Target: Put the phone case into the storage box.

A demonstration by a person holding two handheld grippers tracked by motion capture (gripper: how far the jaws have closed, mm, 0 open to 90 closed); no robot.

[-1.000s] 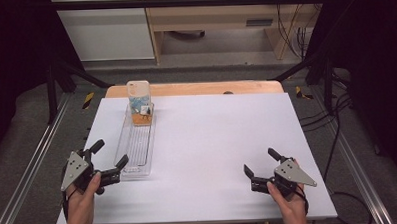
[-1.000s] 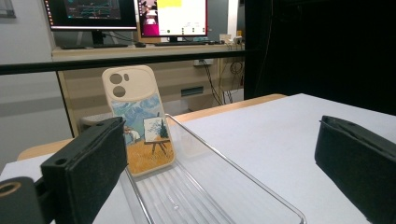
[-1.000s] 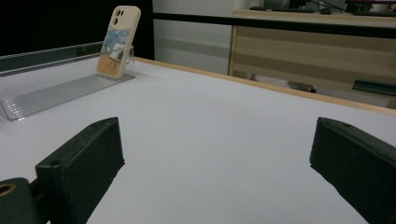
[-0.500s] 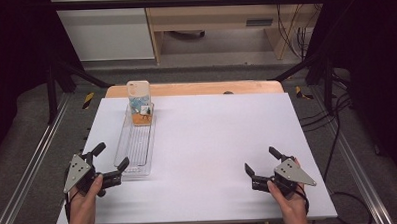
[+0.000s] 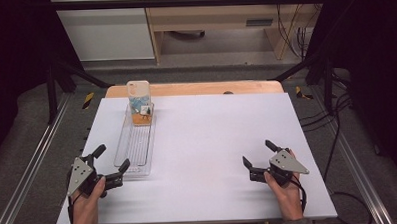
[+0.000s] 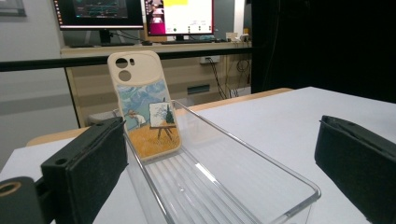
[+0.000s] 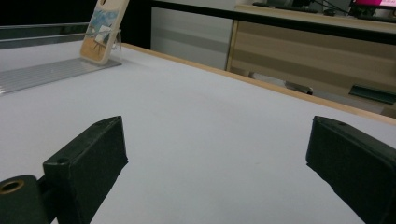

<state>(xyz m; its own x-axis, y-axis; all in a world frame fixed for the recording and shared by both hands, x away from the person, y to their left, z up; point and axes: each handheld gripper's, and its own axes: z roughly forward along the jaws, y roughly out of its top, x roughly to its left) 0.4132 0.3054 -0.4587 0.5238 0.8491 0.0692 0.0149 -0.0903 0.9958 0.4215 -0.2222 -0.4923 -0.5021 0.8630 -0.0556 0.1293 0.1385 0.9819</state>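
A phone case point(image 5: 139, 101) with a painted field scene stands nearly upright, leaning against the far end wall inside a clear tray point(image 5: 133, 144) that lies lengthwise on the left part of the white surface point(image 5: 207, 141). The left tool point(image 5: 112, 164) sits at the tray's near end, its jaws spread wide with one on either side of the tray's near corner, gripping nothing. The right tool point(image 5: 256, 154) rests well apart on the bare right side of the surface, jaws also spread wide and empty.
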